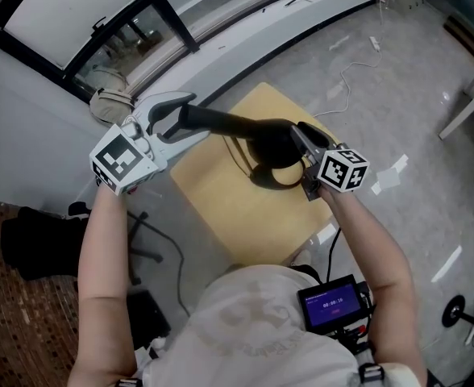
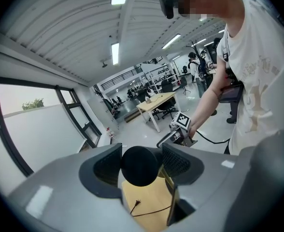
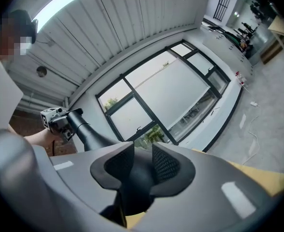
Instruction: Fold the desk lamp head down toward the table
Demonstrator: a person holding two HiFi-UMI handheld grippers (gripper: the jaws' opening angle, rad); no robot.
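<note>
Closest up is the person's white shirt (image 1: 253, 329), then the yellow tabletop (image 1: 213, 208) with the black desk lamp (image 1: 237, 125) on it. Its base (image 1: 271, 177) sits on the wood and the long head reaches out to the left (held up off the tabletop). Left tool (image 1: 175, 113) is clamped on the tip of the lamp head (image 2: 139, 166), and right tool (image 1: 303, 142) squeezes the lamp neck (image 3: 134, 178) above the base. Tiny screen (image 1: 332, 303) glows on the chest.

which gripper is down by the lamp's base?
The right gripper: its jaws are on the lamp just above the base, over the table. The left gripper is at the lamp head's far tip.
</note>
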